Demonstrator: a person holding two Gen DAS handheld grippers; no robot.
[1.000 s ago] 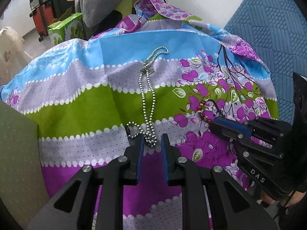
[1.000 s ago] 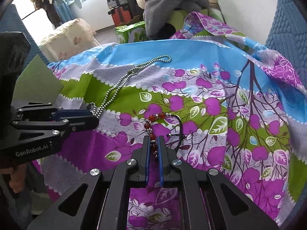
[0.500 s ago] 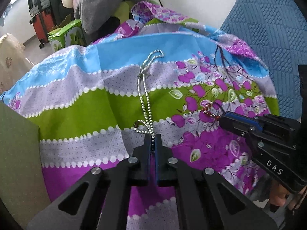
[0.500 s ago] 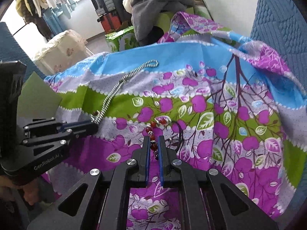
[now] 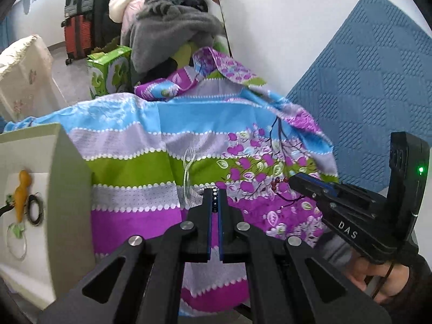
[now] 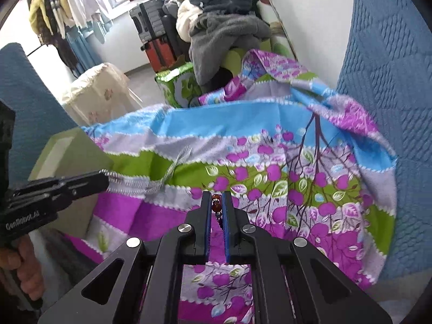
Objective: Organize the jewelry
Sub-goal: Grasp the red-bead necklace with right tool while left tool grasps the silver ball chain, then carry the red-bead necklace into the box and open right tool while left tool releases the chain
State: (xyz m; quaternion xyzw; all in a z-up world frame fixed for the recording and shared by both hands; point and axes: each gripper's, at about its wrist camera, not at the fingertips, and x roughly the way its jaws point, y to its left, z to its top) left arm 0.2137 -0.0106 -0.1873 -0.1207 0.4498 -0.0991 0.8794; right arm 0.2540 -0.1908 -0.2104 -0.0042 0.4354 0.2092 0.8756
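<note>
Left gripper (image 5: 215, 198) pinches a silver bead chain (image 5: 214, 202); right gripper (image 6: 216, 202) pinches a red bead bracelet (image 6: 216, 205) above the flowered cloth (image 5: 129, 167).

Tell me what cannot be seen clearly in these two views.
- Silver chain: motion blur in both views; its length is unclear.
- Red bead bracelet: mostly hidden between the right gripper fingers.
- Box, left wrist view: cut off by the edge; its small items are blurred.
</note>
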